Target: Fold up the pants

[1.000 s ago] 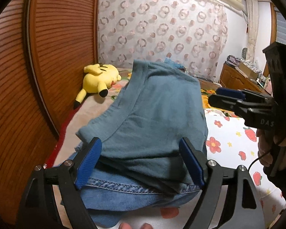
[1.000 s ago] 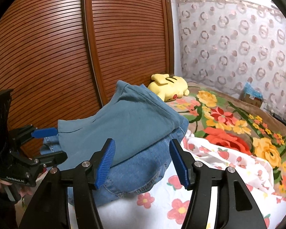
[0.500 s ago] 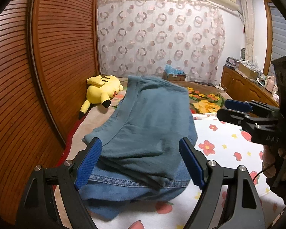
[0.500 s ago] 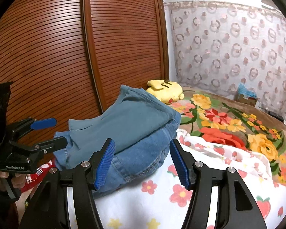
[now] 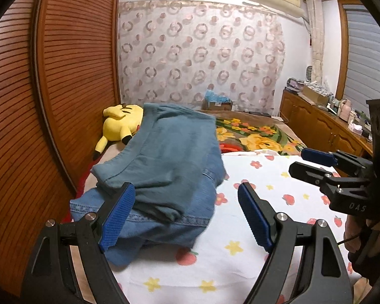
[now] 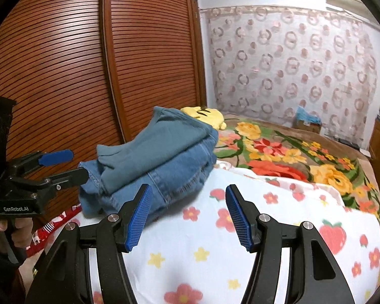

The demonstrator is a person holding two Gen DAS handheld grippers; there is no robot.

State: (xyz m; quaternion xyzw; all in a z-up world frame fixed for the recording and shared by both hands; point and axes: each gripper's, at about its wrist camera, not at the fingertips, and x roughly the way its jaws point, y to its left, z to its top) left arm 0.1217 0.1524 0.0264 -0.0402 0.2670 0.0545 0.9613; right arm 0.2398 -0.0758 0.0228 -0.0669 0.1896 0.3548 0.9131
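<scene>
Hovering with nothing gripped: left gripper (image 5: 186, 214) spread wide, right gripper (image 6: 188, 216) parted a bit less. Folded pants (image 5: 164, 177) sit stacked on the flowery sheet (image 6: 215, 240), beside the wooden wardrobe (image 6: 88, 76).

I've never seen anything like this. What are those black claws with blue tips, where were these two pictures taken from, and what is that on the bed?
There is no robot here. A person holds a hand tool in each hand, and each tool ends in tongs with two blue pads. A wide-angle camera on each tool looks forward along its tongs, so one picture is from the left tongs and the other from the right tongs. Each picture also shows the other tool off to the side.

On the bed's flowered sheet lies a stack of folded clothes: a teal garment on top of blue jeans. A yellow plush toy lies behind them, beside the wooden wardrobe.

Both tongs stand open and hold nothing.
</scene>
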